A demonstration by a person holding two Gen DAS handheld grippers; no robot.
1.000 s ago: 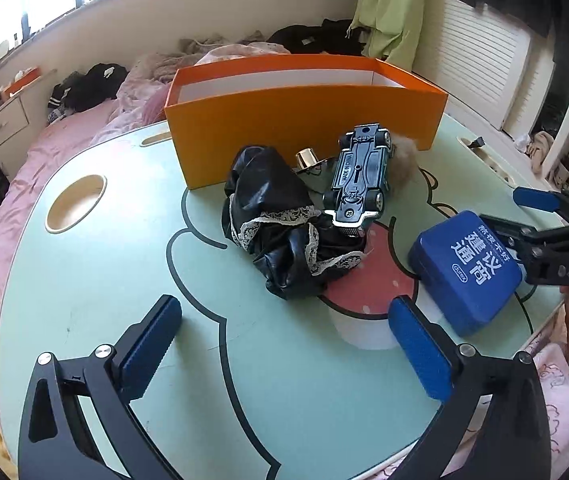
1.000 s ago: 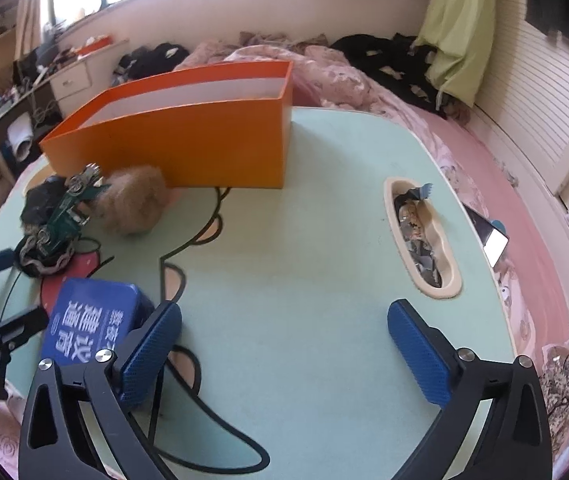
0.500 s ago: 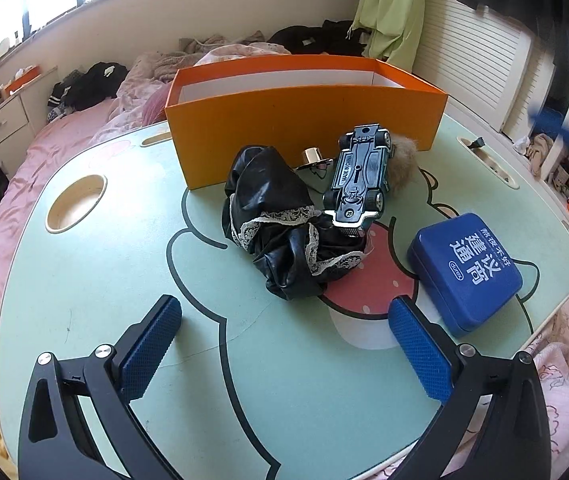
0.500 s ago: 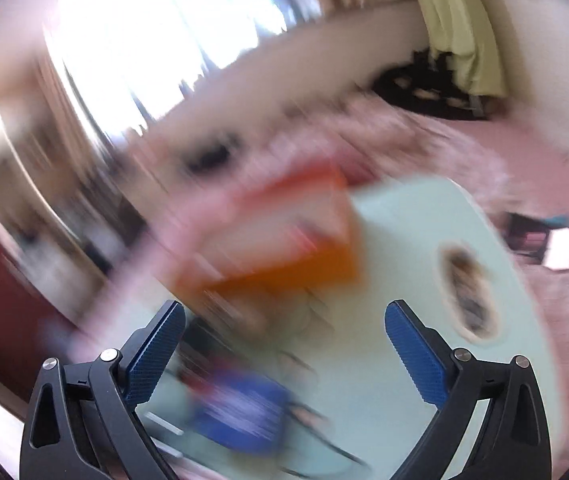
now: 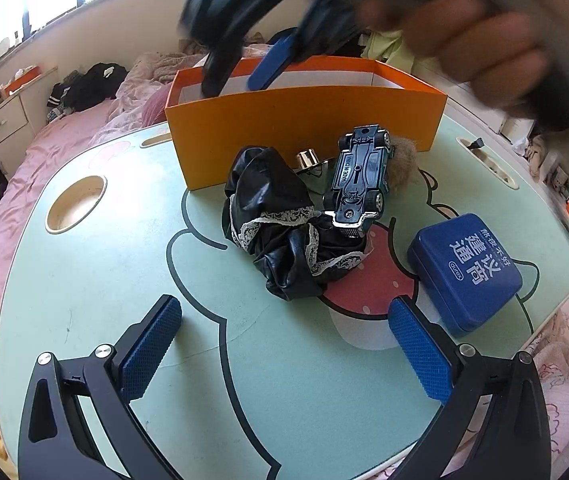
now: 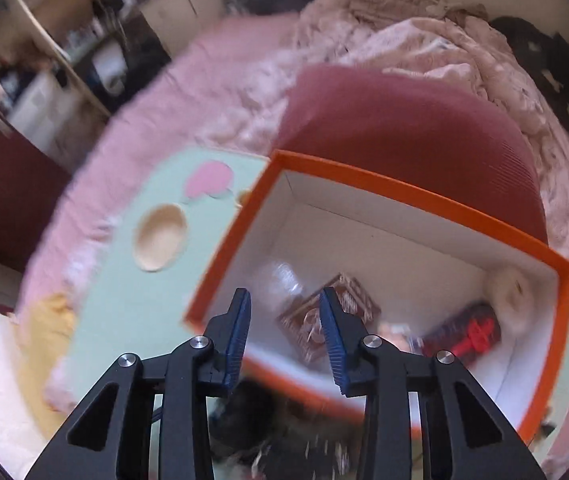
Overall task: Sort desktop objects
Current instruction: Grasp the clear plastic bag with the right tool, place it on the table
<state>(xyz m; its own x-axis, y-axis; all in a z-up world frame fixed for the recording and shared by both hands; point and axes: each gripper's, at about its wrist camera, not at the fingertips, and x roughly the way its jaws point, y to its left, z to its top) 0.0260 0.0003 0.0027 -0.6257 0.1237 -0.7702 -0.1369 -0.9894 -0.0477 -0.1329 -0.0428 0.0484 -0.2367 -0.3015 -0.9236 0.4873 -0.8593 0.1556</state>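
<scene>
Landmark: we took the orange box point(image 5: 304, 120) as reference; it stood at the far side of the green table point(image 5: 104, 280), open at the top.
Left gripper point(image 5: 284, 340): we saw it low over the table's near edge, well short of the box, fingers spread wide with nothing between them.
Right gripper point(image 6: 284, 336): we saw it above the box's near-left corner, pointing down into it; fingers partly apart, a clear gap between the pads, nothing held. In the left wrist view it appeared blurred over the box point(image 5: 268, 36), with the person's hand point(image 5: 476, 36) behind it.
Toy car point(image 5: 360, 176): upside down, just in front of the box's near wall, its nose resting on the black cloth.
Black cloth point(image 5: 284, 236): crumpled, lace-trimmed, in front of the box, touching the car.
Fur ball point(image 5: 402, 162): brown, against the box's near wall, beside the car.
Metal piece point(image 5: 306, 158): small and shiny, between cloth and box wall.
Blue case point(image 5: 464, 272): in front of the box's right end, well apart from it, near the table edge.
Box contents: we noted a brown patterned pack point(image 6: 328, 320), a red item point(image 6: 472, 332) and a white round thing point(image 6: 512, 296); blur prevented closer identification.
</scene>
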